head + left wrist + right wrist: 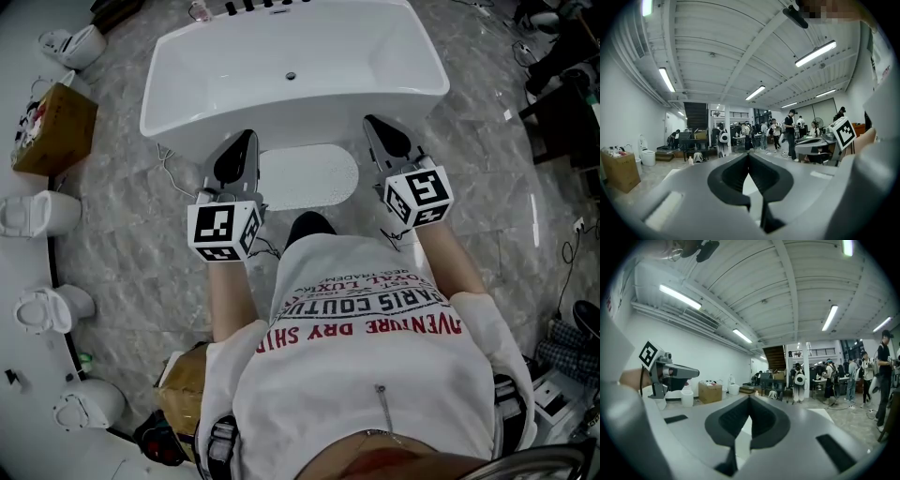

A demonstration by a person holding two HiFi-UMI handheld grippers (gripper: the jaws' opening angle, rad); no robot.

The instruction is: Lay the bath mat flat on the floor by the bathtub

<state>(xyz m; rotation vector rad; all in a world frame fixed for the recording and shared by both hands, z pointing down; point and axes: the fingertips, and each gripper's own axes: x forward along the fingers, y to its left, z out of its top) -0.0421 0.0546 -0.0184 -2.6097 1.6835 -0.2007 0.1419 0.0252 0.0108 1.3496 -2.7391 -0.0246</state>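
Observation:
The white oval bath mat (309,176) lies flat on the marble floor, right against the front of the white bathtub (281,111). I hold both grippers raised at chest height above it, pointing forward toward the tub. My left gripper (246,141) is shut with nothing between its jaws, and so is my right gripper (373,124). In the left gripper view the left gripper's (748,157) jaws meet in a thin line in front of a big hall. The right gripper (750,401) looks the same in its own view, where the left gripper's body (661,369) shows at the left.
A cardboard box (52,129) and white toilets (37,214) line the left side. Another brown box (183,384) sits behind my left leg. Cables (567,248) and gear lie at the right. Several people stand far off in the hall (790,131).

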